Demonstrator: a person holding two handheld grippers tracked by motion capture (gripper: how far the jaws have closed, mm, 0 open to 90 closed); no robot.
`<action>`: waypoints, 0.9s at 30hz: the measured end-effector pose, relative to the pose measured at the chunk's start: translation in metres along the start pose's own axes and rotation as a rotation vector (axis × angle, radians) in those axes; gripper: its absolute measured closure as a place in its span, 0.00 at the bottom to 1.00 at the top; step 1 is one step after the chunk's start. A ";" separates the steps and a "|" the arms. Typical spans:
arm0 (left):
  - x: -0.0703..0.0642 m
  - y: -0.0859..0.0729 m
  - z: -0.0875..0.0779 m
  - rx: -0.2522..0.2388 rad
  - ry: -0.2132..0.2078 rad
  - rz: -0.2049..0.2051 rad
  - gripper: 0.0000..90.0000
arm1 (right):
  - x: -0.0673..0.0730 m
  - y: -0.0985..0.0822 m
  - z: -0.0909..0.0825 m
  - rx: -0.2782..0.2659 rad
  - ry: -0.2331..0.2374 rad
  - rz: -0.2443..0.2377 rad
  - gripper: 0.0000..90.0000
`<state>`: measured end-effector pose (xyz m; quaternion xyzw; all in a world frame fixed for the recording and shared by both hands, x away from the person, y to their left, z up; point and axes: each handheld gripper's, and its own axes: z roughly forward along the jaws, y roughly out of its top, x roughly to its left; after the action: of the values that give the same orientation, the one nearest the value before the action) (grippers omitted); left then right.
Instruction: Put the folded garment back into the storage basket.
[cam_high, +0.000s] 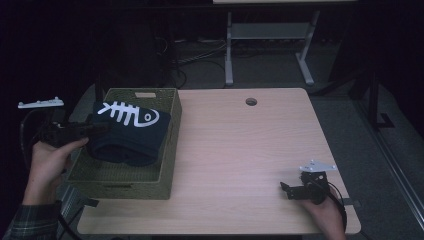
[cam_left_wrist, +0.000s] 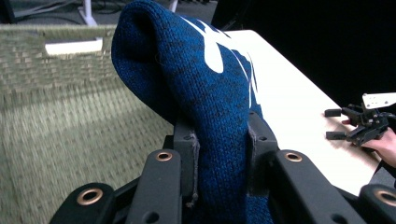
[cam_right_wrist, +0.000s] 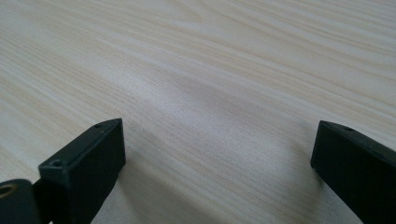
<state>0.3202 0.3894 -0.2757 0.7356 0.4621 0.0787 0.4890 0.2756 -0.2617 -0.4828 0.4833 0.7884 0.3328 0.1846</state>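
Note:
A folded dark blue knit sweater (cam_high: 129, 131) with a white fish-bone print hangs over a woven olive basket (cam_high: 169, 165) at the table's left. My left gripper (cam_high: 95, 129) reaches in from the basket's left side and is shut on a thick fold of the sweater (cam_left_wrist: 219, 116); the knit bulges up between both pads (cam_left_wrist: 256, 140). The basket's inner wall (cam_left_wrist: 51, 130) lies behind and below the cloth. My right gripper (cam_high: 286, 191) rests near the table's front right, jaws wide apart with bare wood (cam_right_wrist: 210, 116) between them. It also appears far off as the right gripper (cam_left_wrist: 336, 125).
The light wooden table (cam_high: 240, 150) has a round cable hole (cam_high: 251, 101) near its far edge. A white desk frame (cam_high: 270, 35) and cables stand on the dark floor behind. A grey plate (cam_high: 41, 103) tops the left gripper.

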 end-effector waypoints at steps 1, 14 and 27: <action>0.002 -0.003 0.001 0.001 0.001 -0.010 0.79 | 0.000 0.000 0.000 0.000 0.000 -0.001 0.03; 0.028 -0.038 0.014 0.050 0.013 -0.100 0.79 | 0.000 0.000 0.000 0.000 -0.002 -0.001 0.03; 0.046 -0.048 0.047 0.171 0.065 -0.112 0.79 | 0.000 0.000 0.000 0.000 -0.002 -0.001 0.03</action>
<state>0.3437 0.3983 -0.3531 0.7447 0.5232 0.0351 0.4129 0.2757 -0.2618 -0.4829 0.4832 0.7885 0.3323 0.1855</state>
